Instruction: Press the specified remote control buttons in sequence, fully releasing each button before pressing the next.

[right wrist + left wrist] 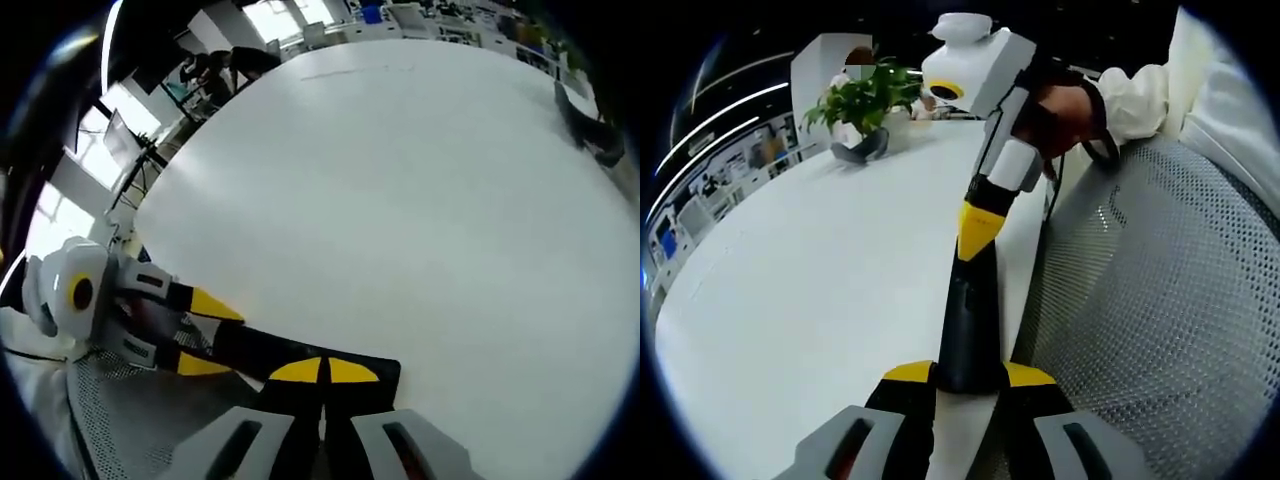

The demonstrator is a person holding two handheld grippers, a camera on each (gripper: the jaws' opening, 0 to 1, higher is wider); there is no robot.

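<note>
A long black remote [968, 320] lies near the edge of the white table [810, 300]. My left gripper [970, 375] is shut on its near end, one yellow tip on each side. My right gripper [975, 230] comes down from above, jaws shut, yellow tips together on the remote's far part. In the right gripper view, the shut right gripper [323, 372] rests its tips on the remote [250, 350], and the left gripper [205, 335] clamps the remote's other end from the left. The buttons are hidden.
A potted plant [865, 100] and a dark curved object [860, 150] stand at the table's far end. A grey mesh chair [1160, 300] is beside the table edge. A white-sleeved arm [1140, 100] holds the right gripper. Office desks sit beyond the table [400, 200].
</note>
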